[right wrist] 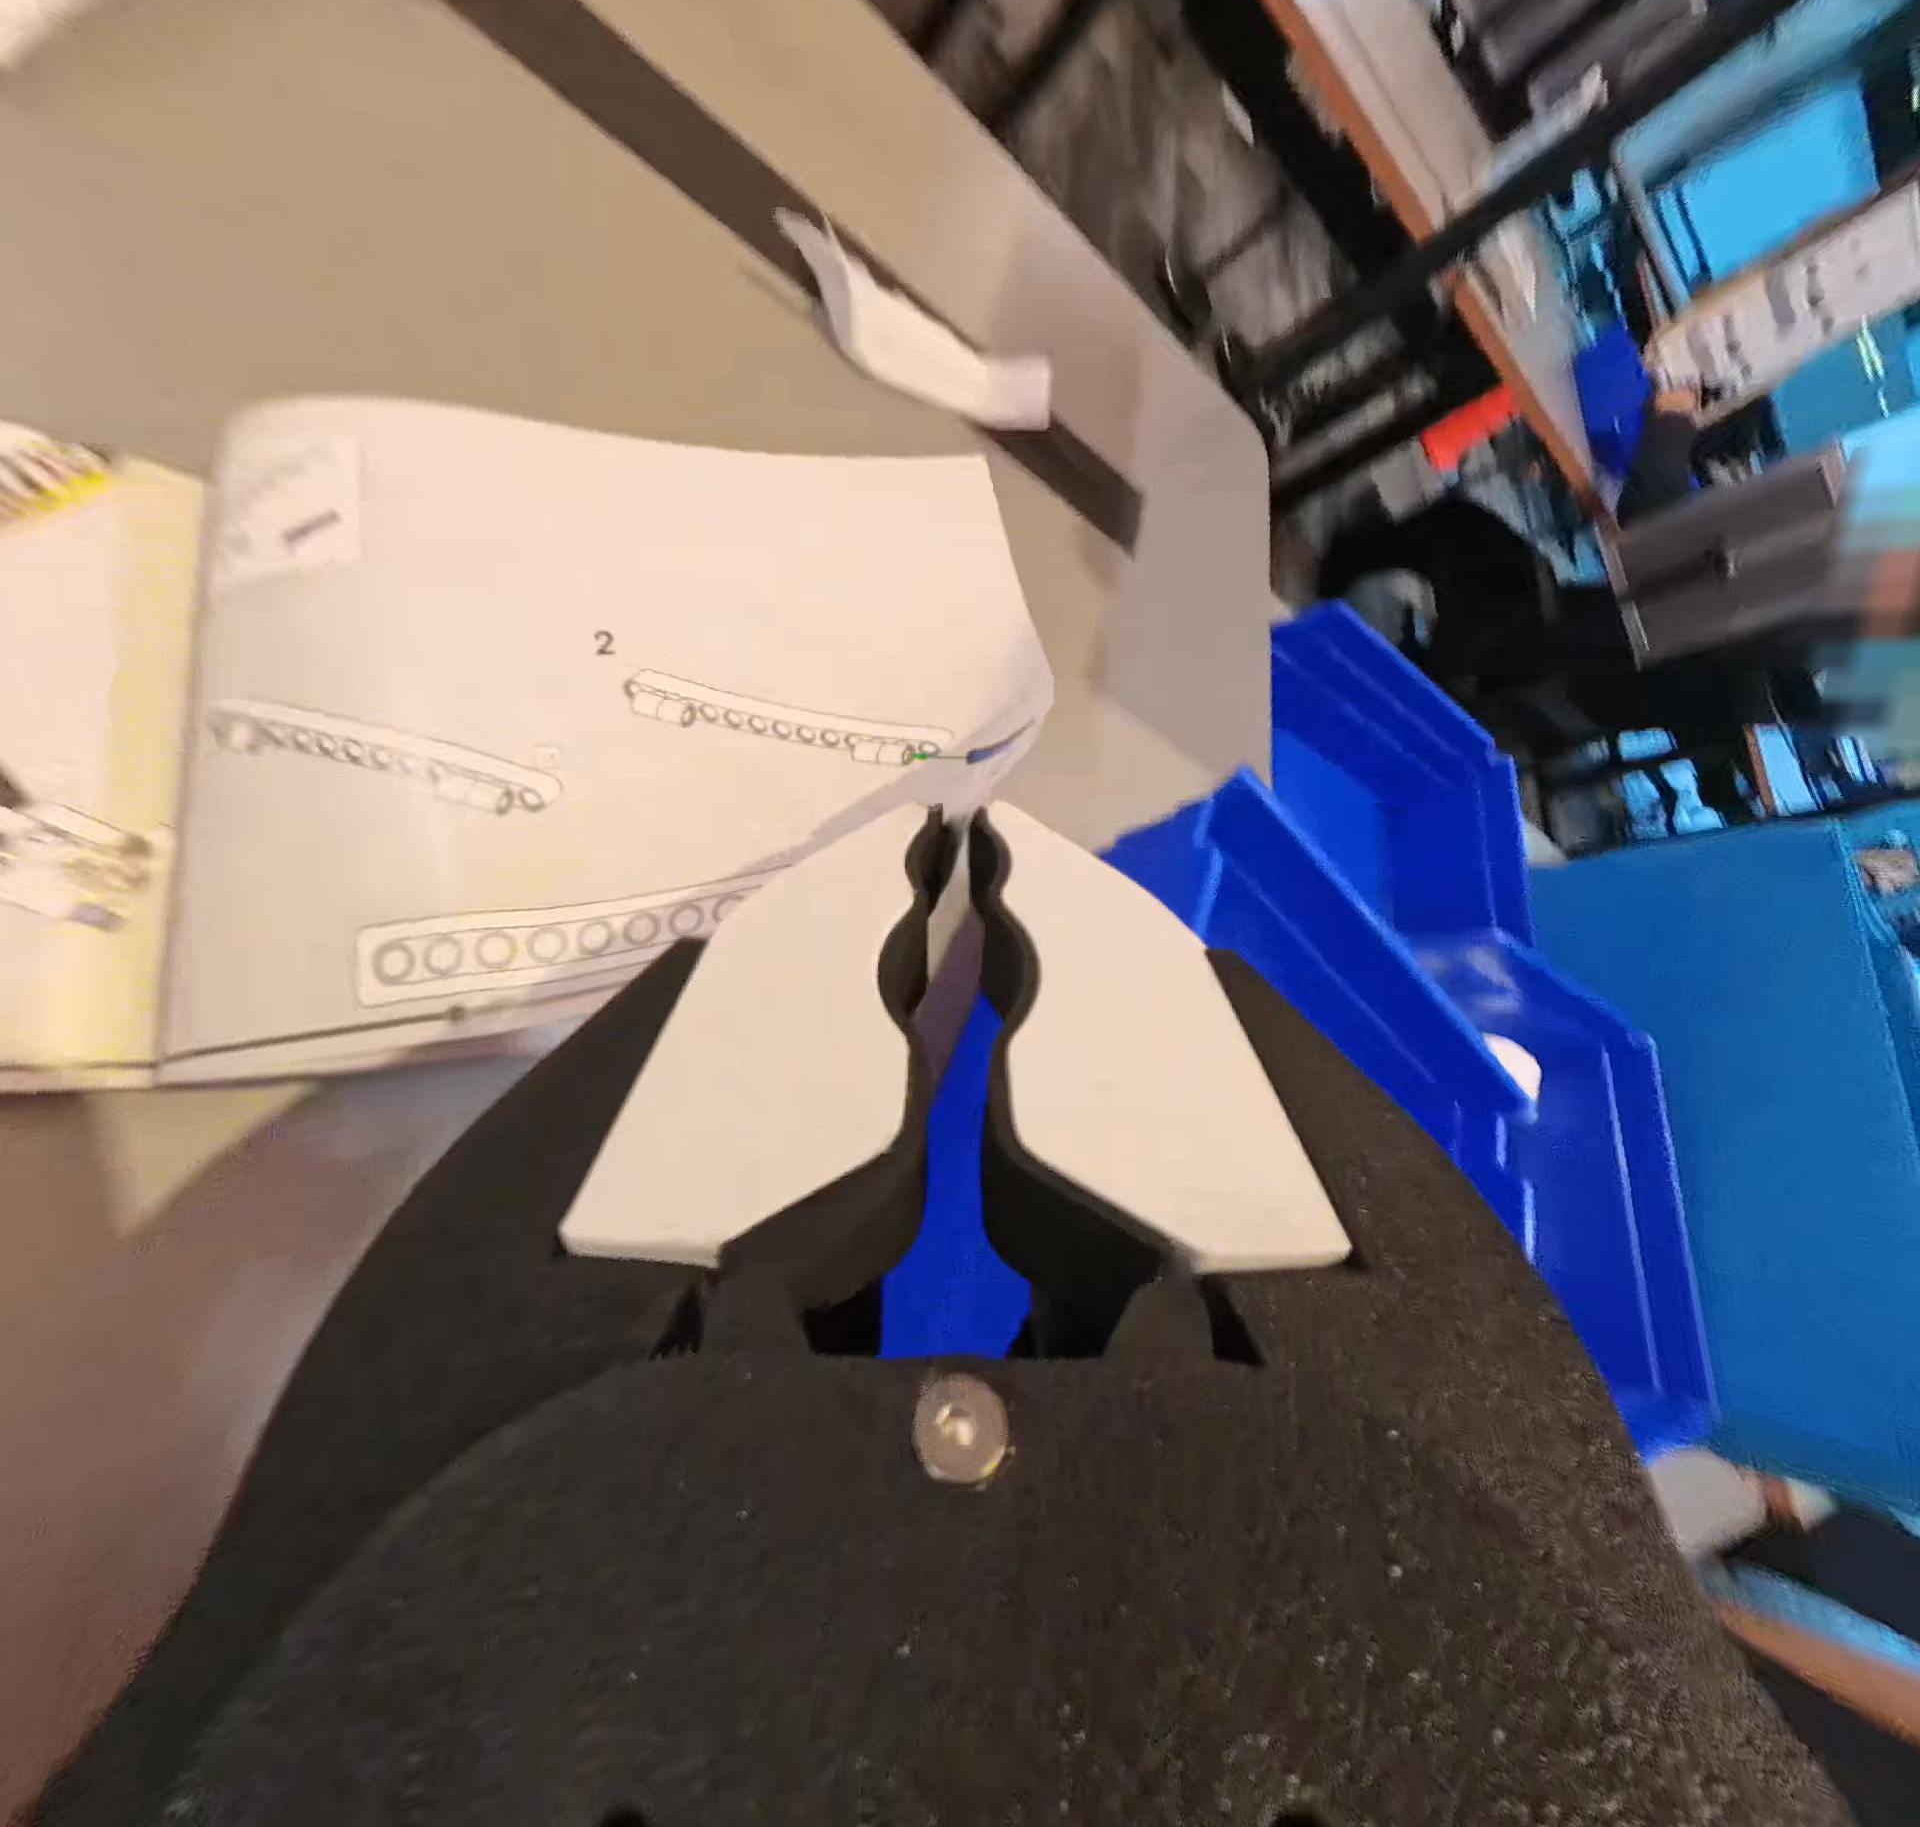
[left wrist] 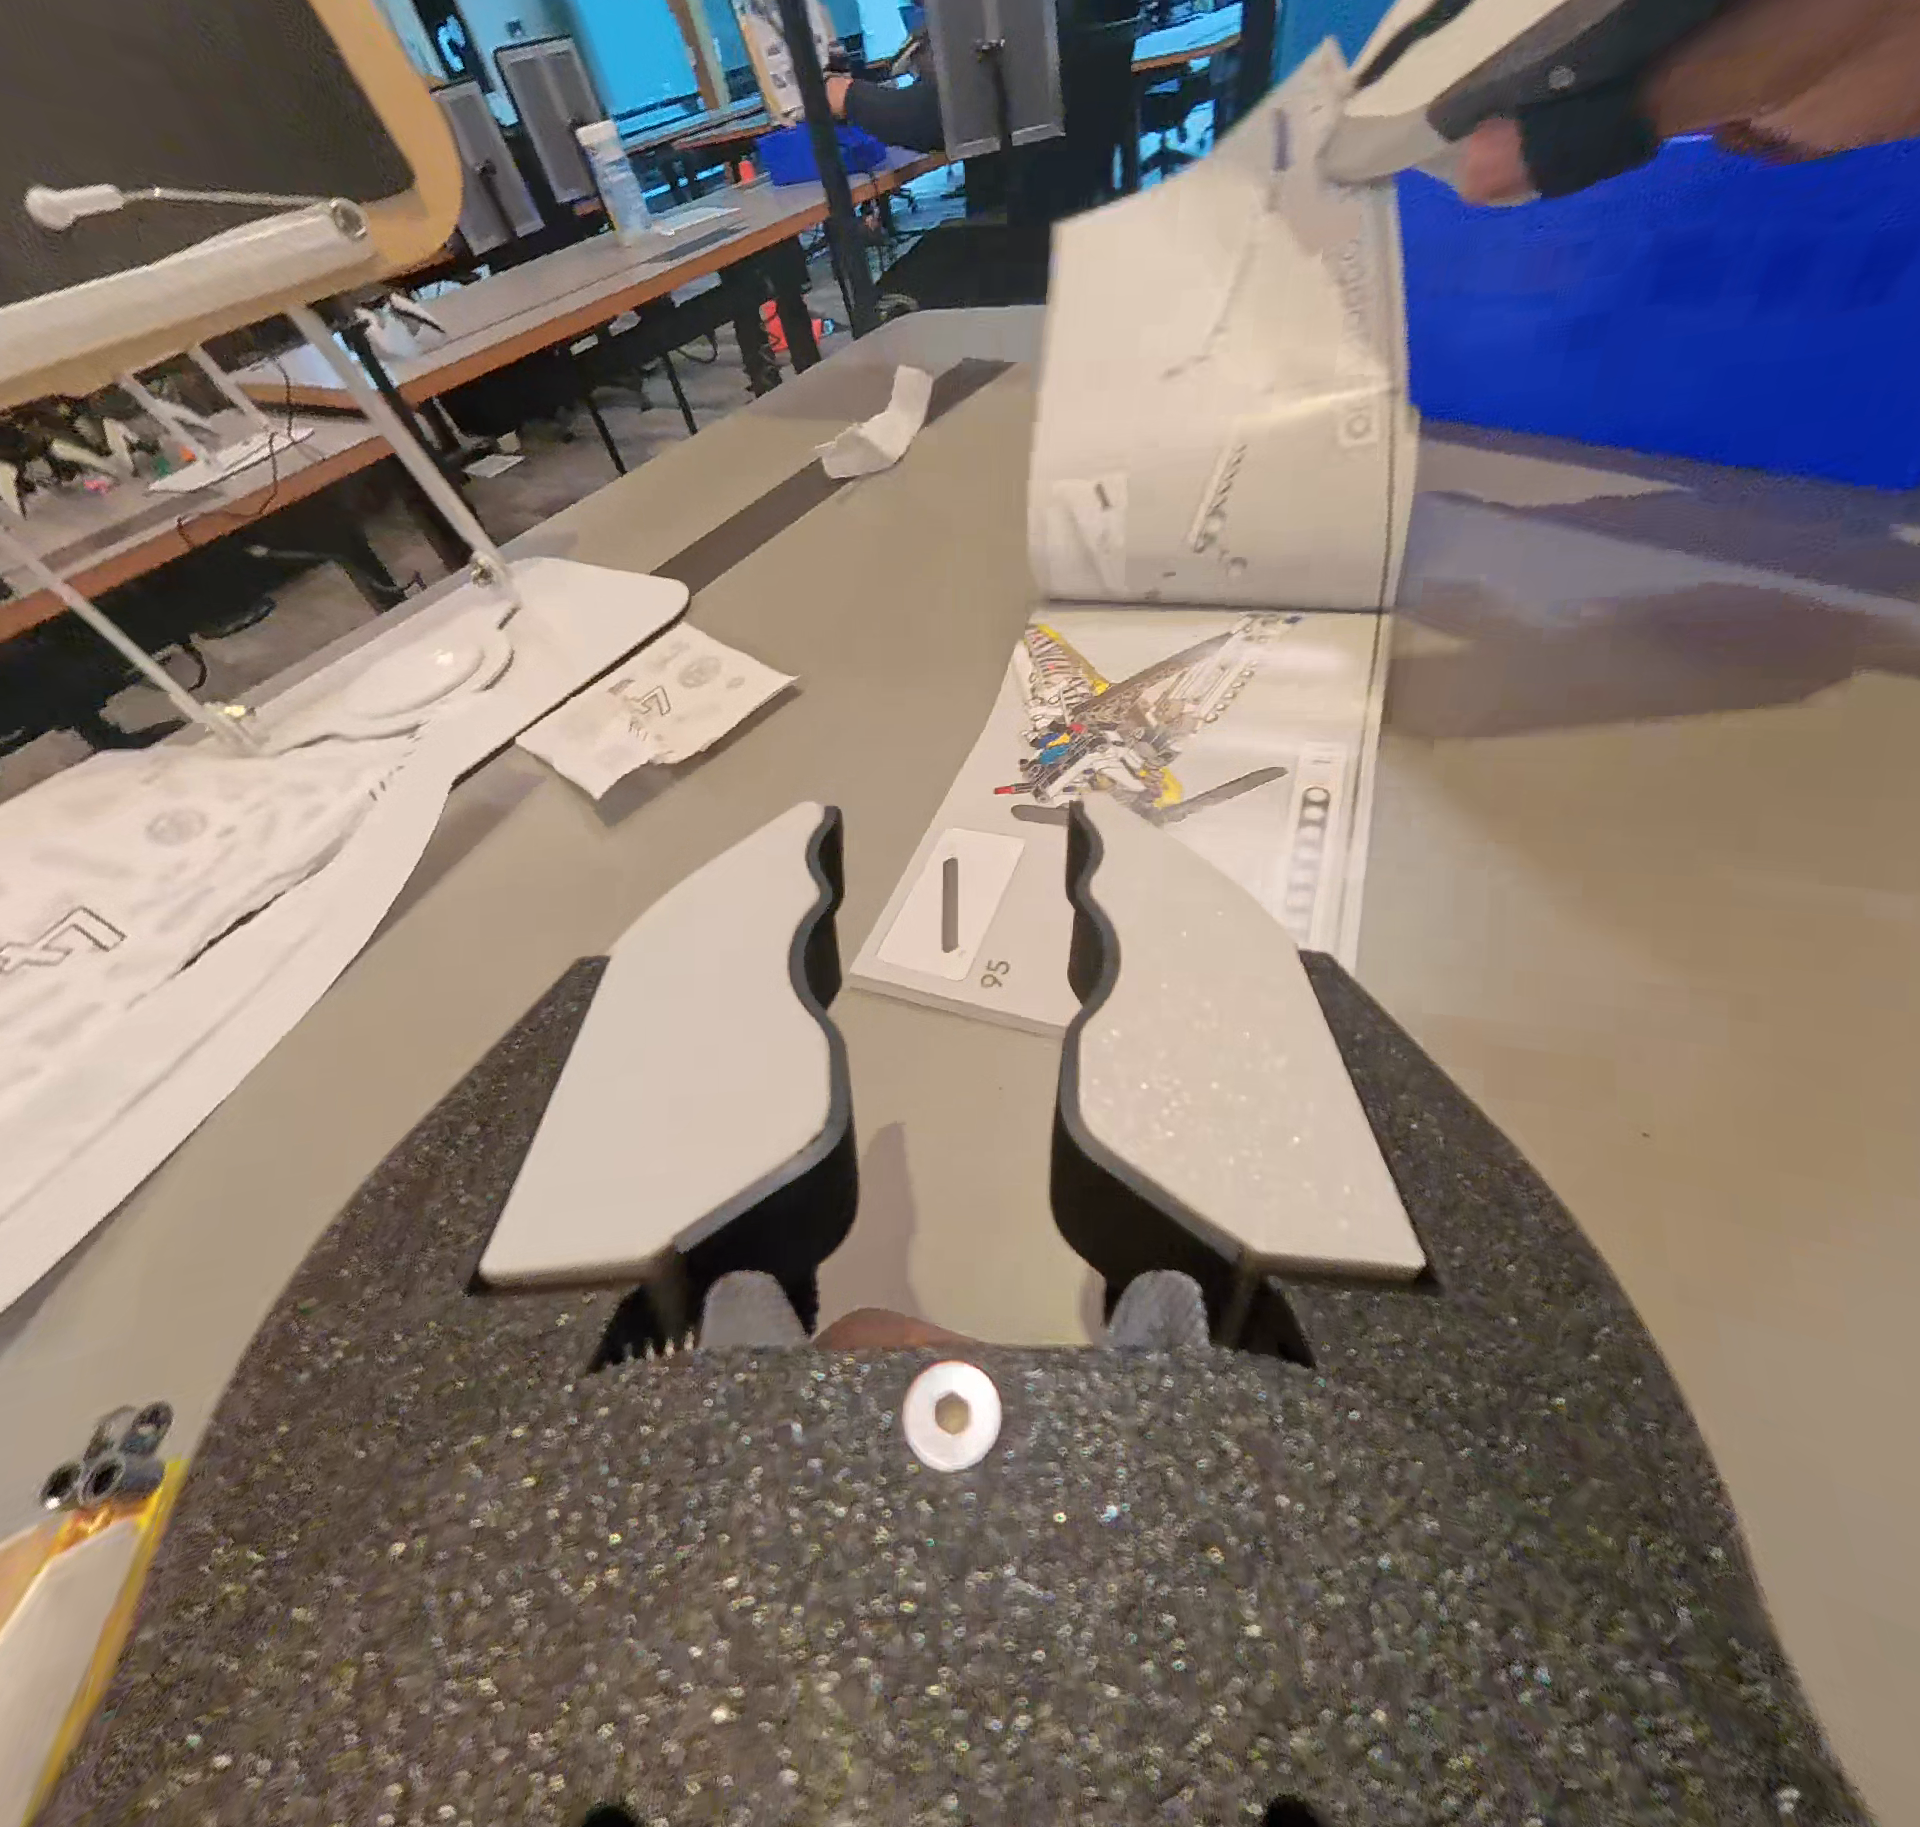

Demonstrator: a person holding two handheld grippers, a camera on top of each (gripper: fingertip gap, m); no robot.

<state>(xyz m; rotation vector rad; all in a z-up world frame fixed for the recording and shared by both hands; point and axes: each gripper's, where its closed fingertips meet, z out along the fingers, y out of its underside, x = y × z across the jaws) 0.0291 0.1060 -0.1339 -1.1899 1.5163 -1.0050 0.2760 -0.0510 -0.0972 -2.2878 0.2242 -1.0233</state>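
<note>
Booklet (left wrist: 1174,821) lies open; our right gripper (right wrist: 961,821) pinches its raised page (right wrist: 623,634), while our left gripper (left wrist: 951,842) gapes, holding nothing, over the flat page.

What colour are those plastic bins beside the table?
Bright blue bins, clearest in the right wrist view, just past the table edge.

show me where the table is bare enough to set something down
Bare grey table lies right of the open booklet, and between it and the torn paper. The left is crowded with a white sheet and stand base. The right claw pinches a lifted page.
</note>
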